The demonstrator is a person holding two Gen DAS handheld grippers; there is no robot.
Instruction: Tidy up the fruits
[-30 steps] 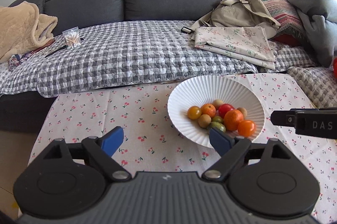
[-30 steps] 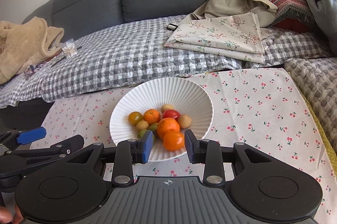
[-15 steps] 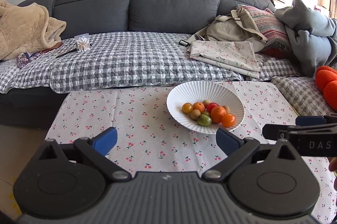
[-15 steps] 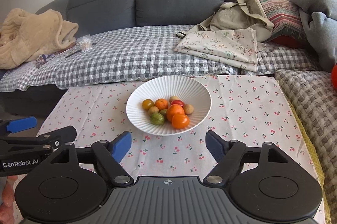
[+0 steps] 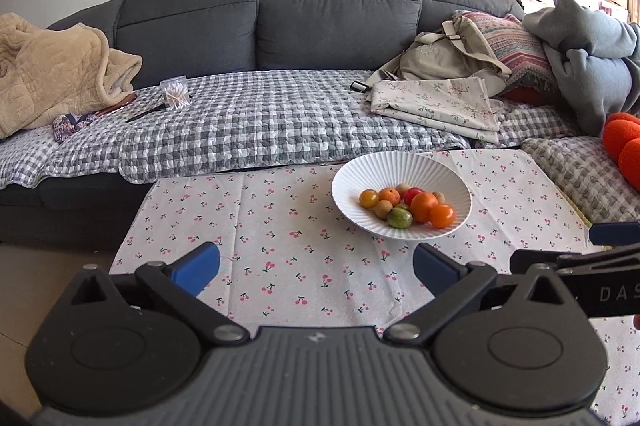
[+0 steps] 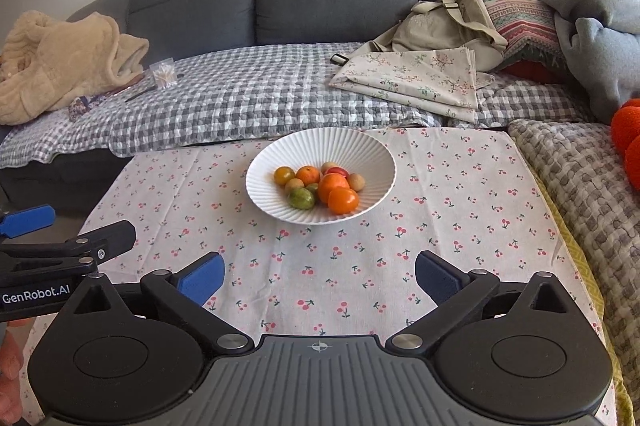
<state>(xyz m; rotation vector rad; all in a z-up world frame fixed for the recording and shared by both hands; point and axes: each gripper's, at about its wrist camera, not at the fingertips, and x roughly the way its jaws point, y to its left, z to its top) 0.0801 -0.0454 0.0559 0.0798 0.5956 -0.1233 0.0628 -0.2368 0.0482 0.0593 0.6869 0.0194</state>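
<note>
A white ribbed bowl point(image 5: 356, 171) point(image 6: 272, 161) stands on the cherry-print tablecloth point(image 5: 280, 226) and holds several small fruits. Among them are an orange one point(image 5: 442, 216) point(image 6: 343, 200) at the front and a green one point(image 5: 399, 218) point(image 6: 301, 198) beside it. My left gripper point(image 5: 316, 266) hangs near the table's front, well short of the bowl; its jaws are opening with nothing between them. My right gripper point(image 6: 318, 274) is also back from the bowl, its jaws opening wide and empty. Each view shows the other gripper's fingers point(image 5: 560, 260) point(image 6: 100, 238) at its edge.
Behind the table is a grey sofa point(image 5: 336, 13) with a checked quilt point(image 5: 260, 121), a beige blanket point(image 5: 52, 73), a folded floral cloth point(image 5: 436, 101), a bag and cushions. A woven cover point(image 6: 580, 185) and orange round things point(image 6: 630, 141) lie at the right.
Both grippers pulled back from the bowl, which now looks smaller and farther. The right gripper, nearly shut around the front orange fruit, opened wide and left it in the bowl. The left opened wider.
</note>
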